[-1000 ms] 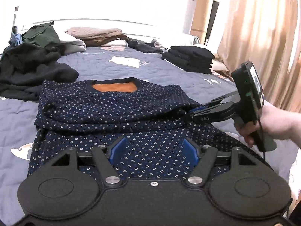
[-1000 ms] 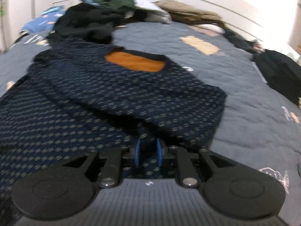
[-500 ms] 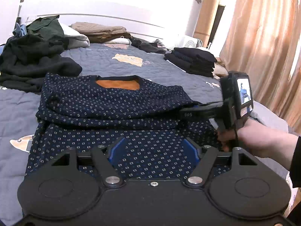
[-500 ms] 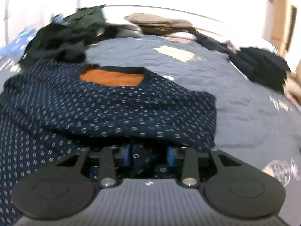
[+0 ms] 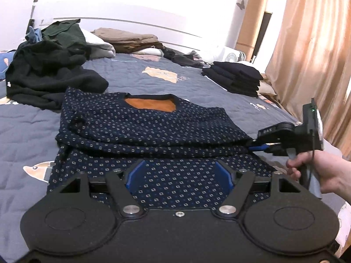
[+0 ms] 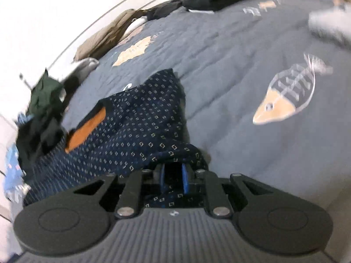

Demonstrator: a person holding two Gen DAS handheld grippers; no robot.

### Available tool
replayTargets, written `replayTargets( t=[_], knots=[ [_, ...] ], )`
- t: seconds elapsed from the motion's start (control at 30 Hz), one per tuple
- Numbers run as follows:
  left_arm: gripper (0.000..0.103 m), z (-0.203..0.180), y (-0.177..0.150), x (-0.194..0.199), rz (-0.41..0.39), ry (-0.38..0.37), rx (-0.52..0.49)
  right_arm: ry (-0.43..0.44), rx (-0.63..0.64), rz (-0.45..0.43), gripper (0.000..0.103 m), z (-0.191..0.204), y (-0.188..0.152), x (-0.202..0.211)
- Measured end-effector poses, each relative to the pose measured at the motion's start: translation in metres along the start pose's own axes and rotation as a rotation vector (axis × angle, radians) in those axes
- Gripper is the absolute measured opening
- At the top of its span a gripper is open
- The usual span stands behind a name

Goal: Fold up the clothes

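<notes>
On the grey quilt (image 5: 136, 74) a navy sweater (image 5: 140, 129) with small pale diamonds is spread, its long axis running from the near edge of the bed toward the headboard (image 5: 131, 23), the neck pointing away. An orange lining (image 5: 150, 104) is seen inside the neckline. The upper part is doubled across the body in a thick roll, and its right end is lifted off the lower layer.

That right end is pinched by the right gripper (image 5: 255, 144), its blue pads nearly together with cloth bunched between them in the right wrist view; the tool is held in a hand (image 5: 322, 171) at the right. The left gripper (image 5: 179, 175) is held low over the hem, its jaws wide apart and nothing gripped, the patterned cloth showing between the fingers.

Fish motifs (image 6: 285, 96) are stitched on the quilt. A loose heap of black and green clothes (image 5: 50, 65) lies beyond the sweater to the left, a folded dark stack (image 5: 232, 77) to the right, and tan garments (image 5: 131, 41) against the headboard. Peach curtains (image 5: 311, 50) hang at the right beside a cardboard tube (image 5: 252, 19).
</notes>
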State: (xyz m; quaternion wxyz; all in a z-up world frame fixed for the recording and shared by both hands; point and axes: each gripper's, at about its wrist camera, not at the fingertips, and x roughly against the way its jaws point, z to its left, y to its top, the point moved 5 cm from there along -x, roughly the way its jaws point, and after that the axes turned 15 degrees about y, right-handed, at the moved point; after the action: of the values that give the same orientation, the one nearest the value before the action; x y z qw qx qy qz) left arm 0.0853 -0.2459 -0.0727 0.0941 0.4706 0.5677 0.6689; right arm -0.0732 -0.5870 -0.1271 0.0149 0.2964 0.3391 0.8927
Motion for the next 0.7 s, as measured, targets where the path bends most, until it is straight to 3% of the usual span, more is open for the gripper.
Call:
replayTargets(
  t=[0.17,0.27,0.43,0.53,0.6,0.7],
  knots=[
    [0.074,0.010,0.005,-0.003,-0.004,0.026,0.007,-0.112,0.139,0.004,0.023,0.022,0.004,0.022],
    [0.074,0.020,0.010,-0.006,-0.010,0.055,0.019,-0.059,0.141,-0.055,0.024,0.033,0.012,0.039],
    [0.074,0.050,0.026,-0.029,-0.013,0.129,0.059,0.078,0.168,-0.102,0.035,0.050,0.013,0.036],
    [0.068,0.068,0.035,-0.043,-0.014,0.173,0.084,0.095,0.195,-0.089,0.037,0.050,0.011,0.020],
    [0.050,0.080,0.041,-0.052,-0.015,0.203,0.100,0.101,0.221,-0.079,0.037,0.050,0.010,0.009],
    [0.035,0.098,0.050,-0.066,-0.017,0.247,0.124,0.093,0.240,-0.064,0.037,0.049,0.007,-0.004]
  ],
)
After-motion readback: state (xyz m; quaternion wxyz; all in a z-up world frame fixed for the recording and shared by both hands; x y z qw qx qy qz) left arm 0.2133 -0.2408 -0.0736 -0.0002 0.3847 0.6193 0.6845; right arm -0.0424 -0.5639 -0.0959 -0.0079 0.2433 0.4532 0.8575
